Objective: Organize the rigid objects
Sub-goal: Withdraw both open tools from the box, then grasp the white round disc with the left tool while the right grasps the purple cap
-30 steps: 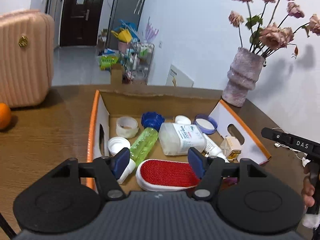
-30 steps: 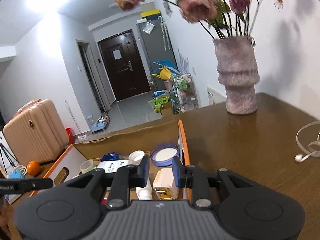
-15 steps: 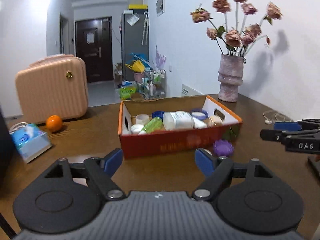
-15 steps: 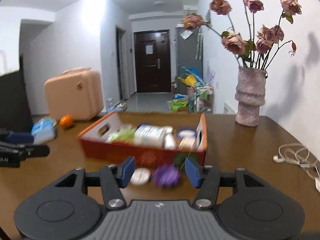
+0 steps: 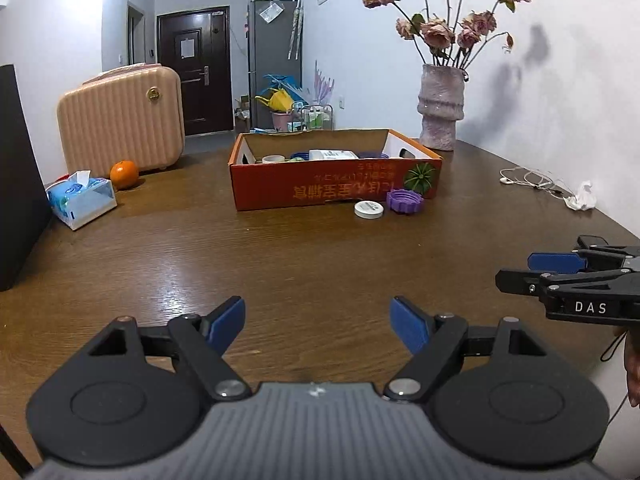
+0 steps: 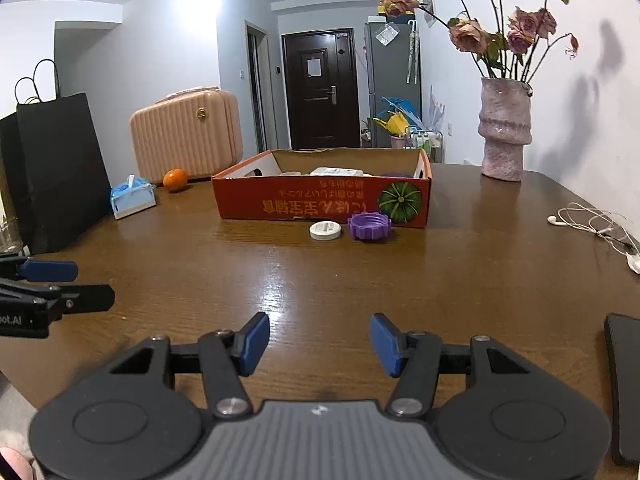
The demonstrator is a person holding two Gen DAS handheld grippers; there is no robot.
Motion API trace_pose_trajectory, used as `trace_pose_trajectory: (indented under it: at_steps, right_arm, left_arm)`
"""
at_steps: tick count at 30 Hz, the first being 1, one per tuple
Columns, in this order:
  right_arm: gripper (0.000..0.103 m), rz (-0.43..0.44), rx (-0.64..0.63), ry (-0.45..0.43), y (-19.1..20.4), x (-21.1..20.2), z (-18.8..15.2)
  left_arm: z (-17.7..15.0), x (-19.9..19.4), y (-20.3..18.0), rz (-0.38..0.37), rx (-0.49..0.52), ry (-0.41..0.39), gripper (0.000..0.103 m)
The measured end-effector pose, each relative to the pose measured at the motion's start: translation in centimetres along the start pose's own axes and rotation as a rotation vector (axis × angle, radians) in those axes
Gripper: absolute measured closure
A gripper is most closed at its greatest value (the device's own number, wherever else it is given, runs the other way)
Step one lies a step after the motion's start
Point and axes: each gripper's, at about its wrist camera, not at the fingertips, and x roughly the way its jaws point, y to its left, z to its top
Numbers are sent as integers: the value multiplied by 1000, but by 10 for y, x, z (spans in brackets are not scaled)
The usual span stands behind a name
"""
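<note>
Left hand-held gripper (image 5: pixel 316 322): jaws apart, nothing between them, over bare surface (image 5: pixel 280 264).
Box (image 5: pixel 336 190): mid-surface, well ahead, bottles and lids inside.
White lid (image 5: pixel 369 209): on the surface, just before the box.
Purple cap (image 5: pixel 405 201): beside the white lid, at the box's front.
Right hand-held gripper (image 6: pixel 319 344): jaws apart, empty.

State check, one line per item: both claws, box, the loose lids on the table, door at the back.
Left claw: open, empty.
Right claw: open, empty.
Orange cardboard box: top open, holding items.
Purple ridged plastic lid: on the table, outside the box.
White round lid: flat on the table, beside the purple one.
Dark door: closed.
</note>
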Motion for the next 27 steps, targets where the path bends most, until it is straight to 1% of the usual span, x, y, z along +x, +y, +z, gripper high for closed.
trace_pose_trajectory:
  at_steps: [5,10,13,15,16,19,20,24,26,27]
  right_arm:
    - [48,-5,15,-3,-8,2,3]
    - [47,-14,17,7,-17,26,20]
    - [40,-13,15,23,-25,54,38]
    - [38,-17,25,36,-33,81,52]
    - [38,-13,32,41,-36,94,58]
    - [37,17,109,67,-53,141,77]
    - [37,15,124,80,-56,156,83]
    - [38,-18,99,116,-56,205,99]
    - [38,-40,93,121,-57,223,101]
    - [48,-47,92,125,-59,228,101]
  left_arm:
    - [-1,0,-8,-10,16,4,21]
    - [9,16,-10,-20,18,19,21]
    - [19,30,-8,-11,21,22,21]
    - [28,43,-5,-5,13,30,21]
    - [32,49,-4,0,8,36,21]
    - [44,71,0,5,8,53,21]
    - [47,77,0,7,12,54,21]
    - [59,108,1,13,19,80,21]
    - [65,124,0,7,21,96,21]
    - [68,134,-2,-2,22,107,21]
